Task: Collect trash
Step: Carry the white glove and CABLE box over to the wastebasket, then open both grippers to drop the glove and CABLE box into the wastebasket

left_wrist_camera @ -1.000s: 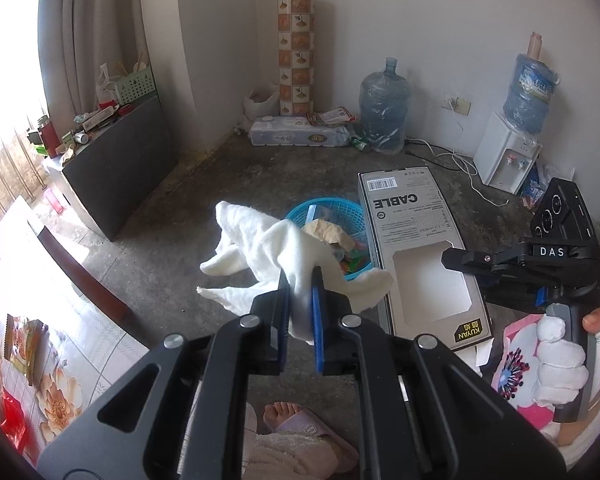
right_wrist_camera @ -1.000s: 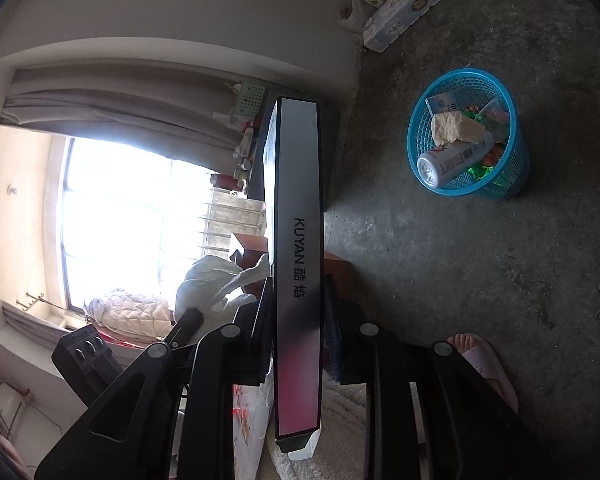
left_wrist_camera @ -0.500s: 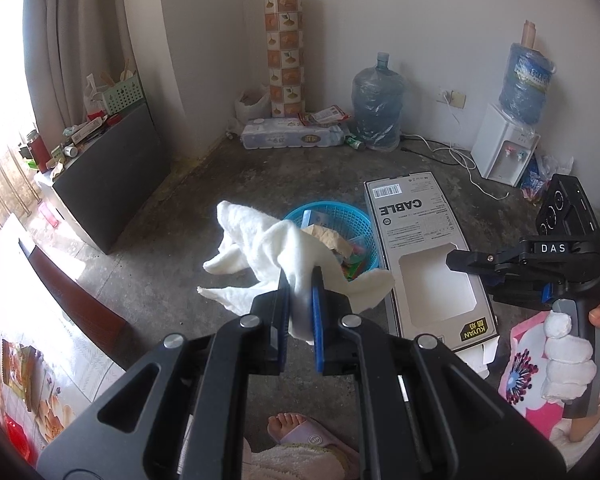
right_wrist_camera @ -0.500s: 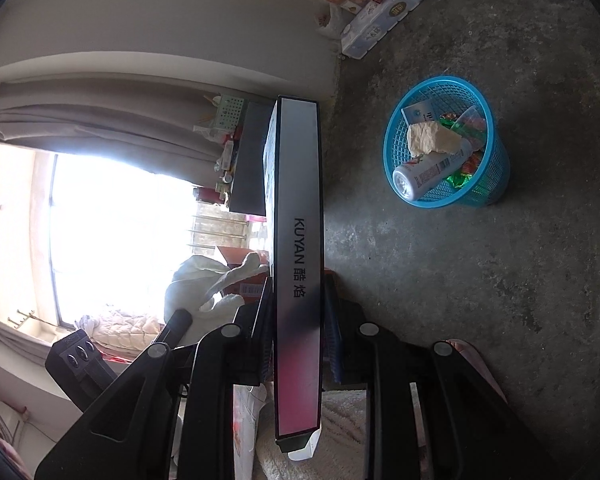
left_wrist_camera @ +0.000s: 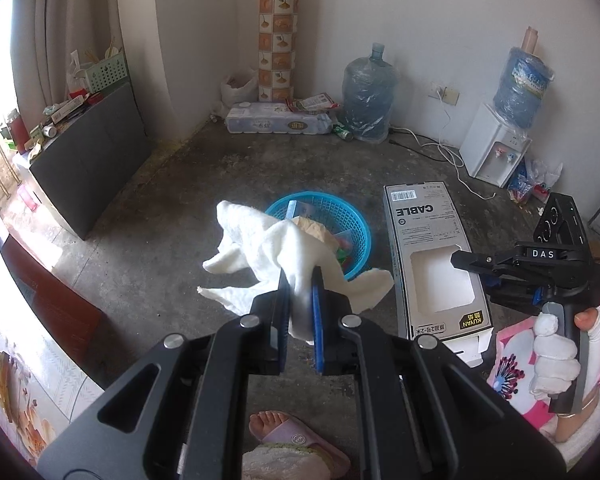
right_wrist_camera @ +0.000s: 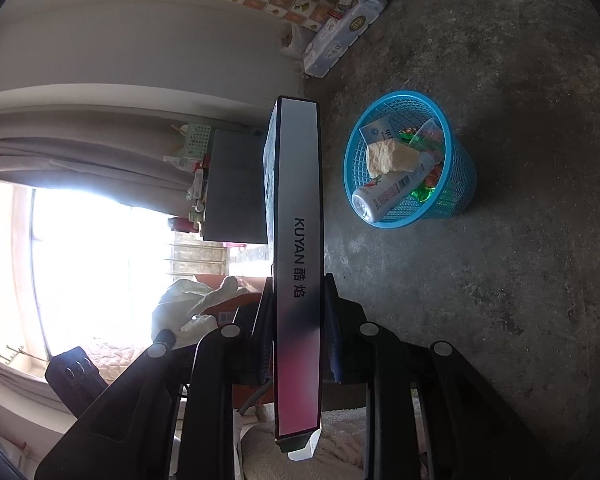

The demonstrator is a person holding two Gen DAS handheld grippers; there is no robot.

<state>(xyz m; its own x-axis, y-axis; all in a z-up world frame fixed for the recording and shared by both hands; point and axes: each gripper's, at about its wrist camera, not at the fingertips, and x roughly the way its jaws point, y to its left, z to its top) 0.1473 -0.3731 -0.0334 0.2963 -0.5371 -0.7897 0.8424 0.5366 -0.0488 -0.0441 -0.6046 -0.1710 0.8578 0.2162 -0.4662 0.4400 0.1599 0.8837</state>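
— So, what has the left hand-held gripper (left_wrist_camera: 300, 300) got?
— Its jaws are pinched nearly together on a white cloth (left_wrist_camera: 276, 256), low in the middle of the left wrist view. The cloth spills out past the fingertips and hangs in front of the blue basket (left_wrist_camera: 356, 228), covering its near left rim.

— And the right hand-held gripper (right_wrist_camera: 298, 320)?
— Clamped across the narrow sides of a long flat cable box (right_wrist_camera: 298, 216). In the right wrist view the box runs edge-on up the centre of the frame, its spine printed KUYAN. In the left wrist view it sits right of centre, showing its printed face and a cut-out window, with a white-gloved hand (left_wrist_camera: 552, 360) gripping the handle at the right edge.

— Where is the basket from there?
— On the concrete floor (right_wrist_camera: 520, 240), upper right of the box in the right wrist view, apart from it. Inside lie a white bottle (right_wrist_camera: 392, 190), crumpled paper (right_wrist_camera: 388, 156), a small carton and some green wrappers.

— Anything further out?
— A dark cabinet (left_wrist_camera: 88, 160) at the left, a water jug (left_wrist_camera: 366, 96) and a dispenser (left_wrist_camera: 496, 152) along the far wall, and a sandalled foot (left_wrist_camera: 288, 436) at the bottom edge.
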